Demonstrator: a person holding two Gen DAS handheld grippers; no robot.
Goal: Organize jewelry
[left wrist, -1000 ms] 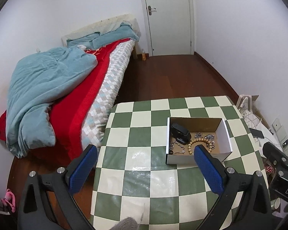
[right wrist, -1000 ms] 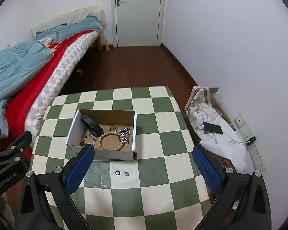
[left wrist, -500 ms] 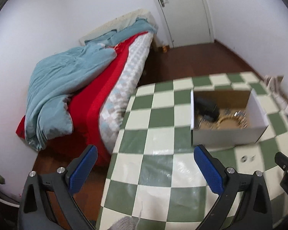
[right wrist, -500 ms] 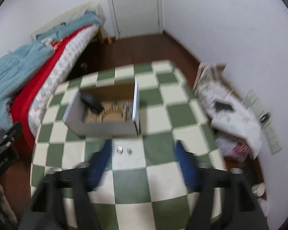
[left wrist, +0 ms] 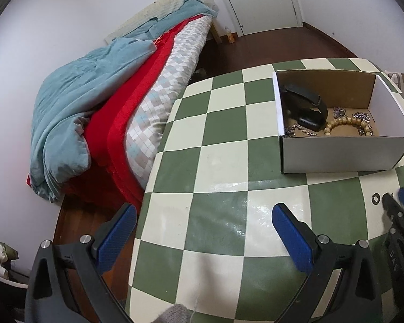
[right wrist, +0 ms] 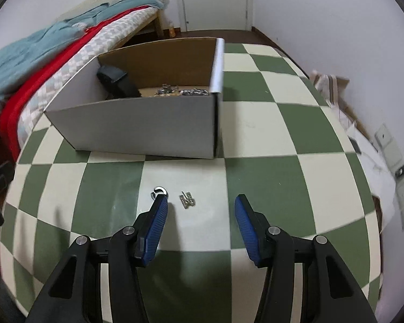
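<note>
We see both tongs released: left gripper [left wrist: 202,228], right gripper [right wrist: 200,206] | metal ring [right wrist: 159,191], small charm [right wrist: 187,199] | glossy checkered table [right wrist: 256,123], cardboard box [right wrist: 148,123]

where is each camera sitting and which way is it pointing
Left wrist: rides the left tool, above the checkered table's left edge, facing bed and cardboard box; its two open fingers show, the right tool at far right.
Right wrist: rides the right tool, low over the table, facing the box, a ring and a small metal piece; its open fingers show.
Shared: table, box, ring, bed.
</note>
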